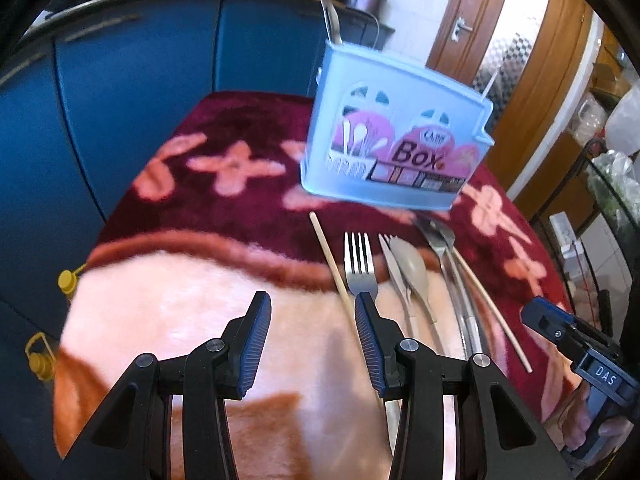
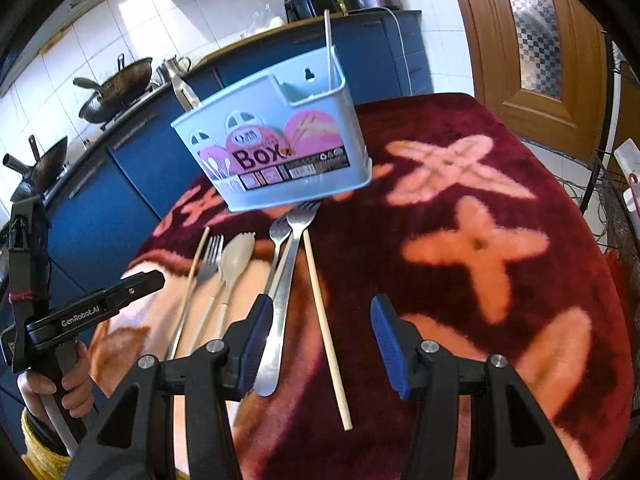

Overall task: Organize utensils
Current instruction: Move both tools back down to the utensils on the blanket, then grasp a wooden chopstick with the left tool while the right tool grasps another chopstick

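At 12 o'clock of my left claw (image 1: 312, 312), half open & empty: fork (image 1: 360, 264), stiff, slick steel; I'd pinch mid-handle.

Blue cabinets (image 1: 120, 100), white tiled wall (image 2: 132, 24), wooden door (image 2: 532, 40).

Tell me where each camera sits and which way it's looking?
Left wrist: on the left gripper, looking down at the fork; the right gripper shows beside it.
Right wrist: on the right gripper, looking down at the chopstick; a hand holds the left gripper.
Both see the box.
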{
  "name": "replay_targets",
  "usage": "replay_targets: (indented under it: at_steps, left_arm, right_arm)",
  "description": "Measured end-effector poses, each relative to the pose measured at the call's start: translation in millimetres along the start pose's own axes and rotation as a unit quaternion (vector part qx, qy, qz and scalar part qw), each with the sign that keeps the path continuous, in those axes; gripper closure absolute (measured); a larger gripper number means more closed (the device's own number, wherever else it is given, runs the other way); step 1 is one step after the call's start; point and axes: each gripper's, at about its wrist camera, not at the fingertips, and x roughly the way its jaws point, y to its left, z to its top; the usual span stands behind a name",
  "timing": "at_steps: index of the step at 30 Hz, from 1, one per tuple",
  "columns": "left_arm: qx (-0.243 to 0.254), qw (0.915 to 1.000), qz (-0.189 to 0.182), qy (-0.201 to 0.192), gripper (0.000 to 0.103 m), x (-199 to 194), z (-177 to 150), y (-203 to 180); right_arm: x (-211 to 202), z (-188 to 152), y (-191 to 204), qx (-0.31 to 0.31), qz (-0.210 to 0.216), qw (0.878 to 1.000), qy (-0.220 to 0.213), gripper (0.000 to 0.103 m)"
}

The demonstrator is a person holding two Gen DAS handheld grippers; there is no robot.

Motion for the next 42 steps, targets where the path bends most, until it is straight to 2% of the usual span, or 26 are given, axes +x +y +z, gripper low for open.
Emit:
replay_targets:
  at_steps: [9,16,26,34,38,42]
  left_arm:
    - [0.025,0.9987,0.004,0.043,0.058,30,11,-10]
    - [0.036,0.9976,0.013,0.059,0.058,41,20,-10]
    - [0.070,0.9935,0.014,0.089,0.059,54,30,-10]
    - [0.101,0.9862,0.010,0.131,0.058,63,40,-14]
    - [0.097,0.9845,0.001,0.146,0.058,67,46,-10]
    - [0.101,0.9831,-0.001,0.153,0.059,68,48,-11]
  right_arm:
    - [32,15,6,-0.066,-0.040,0.994,0.072,0.050]
    - [51,27,17,-0.119,-0.064,0.985,0.105,0.056]
    - [78,51,28,-0.153,-0.063,0.971,0.173,0.055]
    - [94,64,35,-0.185,-0.063,0.951,0.238,0.053]
    - [100,69,38,-0.181,-0.059,0.950,0.248,0.053]
    - [95,66,35,-0.186,-0.052,0.952,0.236,0.057]
